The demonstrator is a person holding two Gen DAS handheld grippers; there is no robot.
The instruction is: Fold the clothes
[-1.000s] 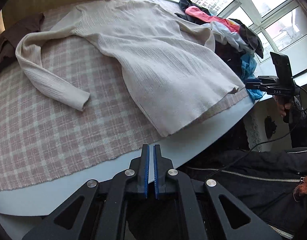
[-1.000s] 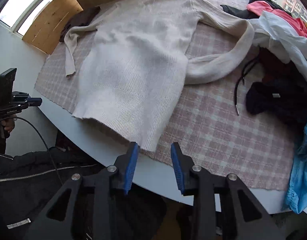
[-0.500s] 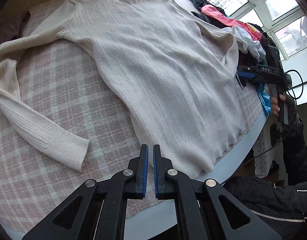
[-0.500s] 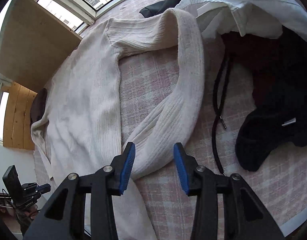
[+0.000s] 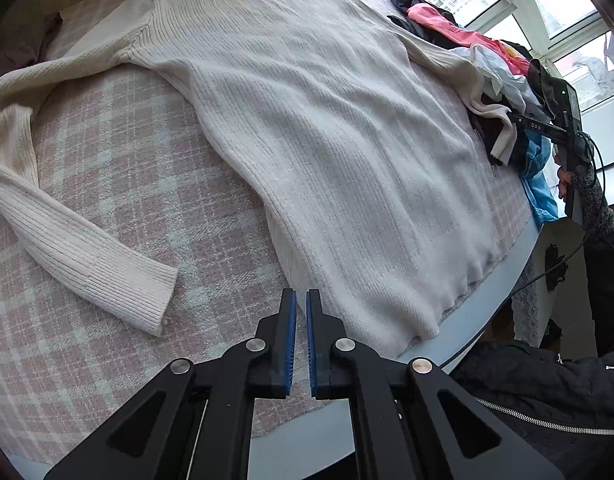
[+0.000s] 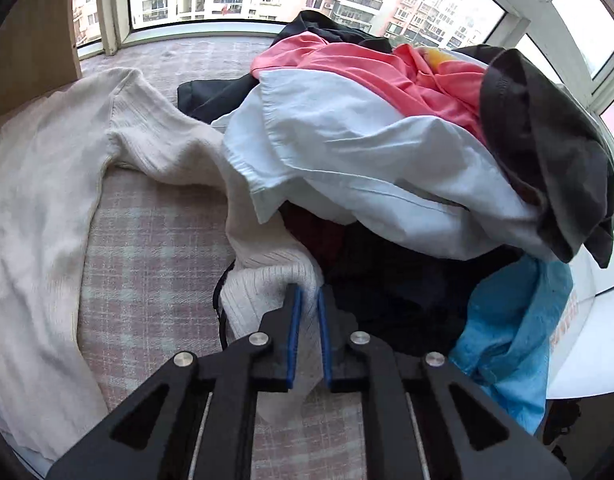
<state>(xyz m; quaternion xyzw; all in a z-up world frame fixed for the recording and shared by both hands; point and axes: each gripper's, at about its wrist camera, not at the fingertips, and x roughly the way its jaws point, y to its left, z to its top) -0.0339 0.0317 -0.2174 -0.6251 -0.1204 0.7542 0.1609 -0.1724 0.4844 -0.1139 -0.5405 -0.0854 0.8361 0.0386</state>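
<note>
A cream ribbed sweater lies spread flat on a pink plaid cloth. My left gripper hovers shut and empty over the cloth beside the sweater's lower side edge, near the left sleeve cuff. My right gripper is closing on the right sleeve's cuff, with the fabric pinched between its blue pads at the foot of the clothes pile. In the left wrist view the right gripper holds that cuff slightly raised.
A pile of clothes in white, pink, dark grey, black and blue fills the table's right end by the windows. The rounded white table edge runs close to the sweater's hem. A person's dark zipped jacket is below it.
The right gripper swung from the table's front edge to the right sleeve and closed around its cuff. The left gripper came in over the cloth toward the sweater and stayed shut.
</note>
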